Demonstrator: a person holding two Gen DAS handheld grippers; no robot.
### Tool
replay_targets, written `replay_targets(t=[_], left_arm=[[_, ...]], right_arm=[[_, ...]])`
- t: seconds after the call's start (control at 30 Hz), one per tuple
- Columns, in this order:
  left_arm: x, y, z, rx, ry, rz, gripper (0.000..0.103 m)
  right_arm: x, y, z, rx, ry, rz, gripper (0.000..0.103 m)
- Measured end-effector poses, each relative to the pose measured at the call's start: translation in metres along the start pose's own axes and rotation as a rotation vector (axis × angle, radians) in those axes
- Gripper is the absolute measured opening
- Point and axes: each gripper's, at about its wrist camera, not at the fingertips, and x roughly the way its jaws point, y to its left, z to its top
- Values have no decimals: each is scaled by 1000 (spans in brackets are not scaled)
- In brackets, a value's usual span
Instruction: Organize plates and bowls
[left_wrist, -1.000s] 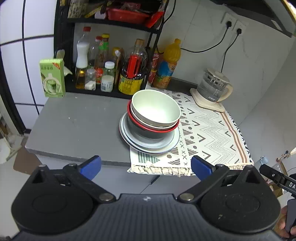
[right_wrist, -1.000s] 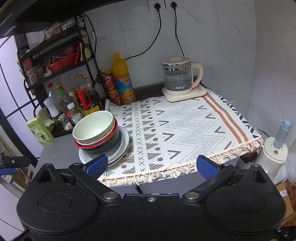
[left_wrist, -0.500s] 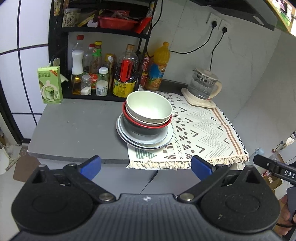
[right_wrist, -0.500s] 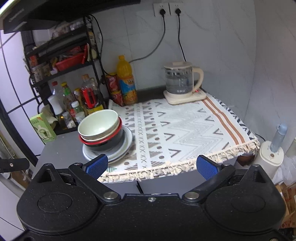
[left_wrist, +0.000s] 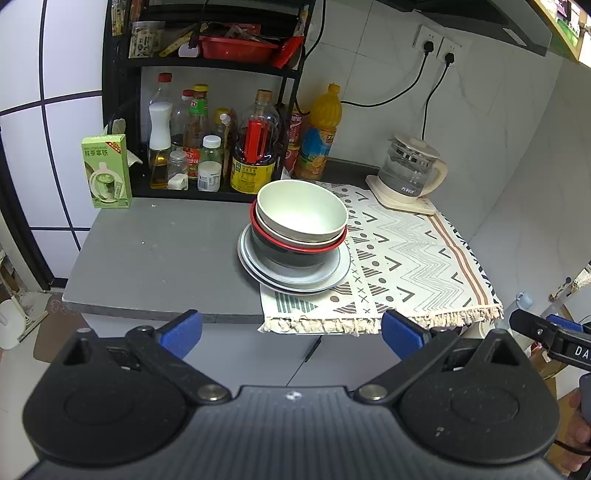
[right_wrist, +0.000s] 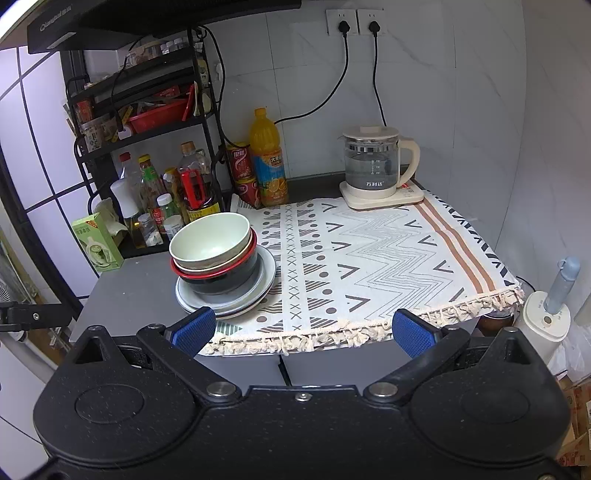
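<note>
Left wrist view: the pale bowl (left_wrist: 302, 212) sits nested atop a red-rimmed bowl (left_wrist: 297, 243) and a dark bowl (left_wrist: 288, 256), perhaps more between, on stacked grey plates (left_wrist: 295, 275), straight ahead beyond my left gripper (left_wrist: 291, 330), whose jaws are spread and empty. My right gripper (right_wrist: 303, 328) is likewise released, the stack ahead of its left finger. The plates overlap the patterned cloth (right_wrist: 369, 258); a kettle (right_wrist: 373, 166) stands far beyond.

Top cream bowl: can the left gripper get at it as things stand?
Probably yes. The cream bowl tops the stack with nothing above or in front, and the left gripper is open and empty, short of the counter edge.
</note>
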Motion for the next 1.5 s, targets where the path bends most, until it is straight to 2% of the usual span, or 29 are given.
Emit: replay_targets(t=[0.73, 1.5], left_arm=[[4, -4, 2, 6, -9, 11, 102], [8, -16, 3, 14, 8, 1, 102]], right_arm=[[2, 0, -3, -12, 17, 26, 103], [1, -10, -3, -2, 20, -5, 103]])
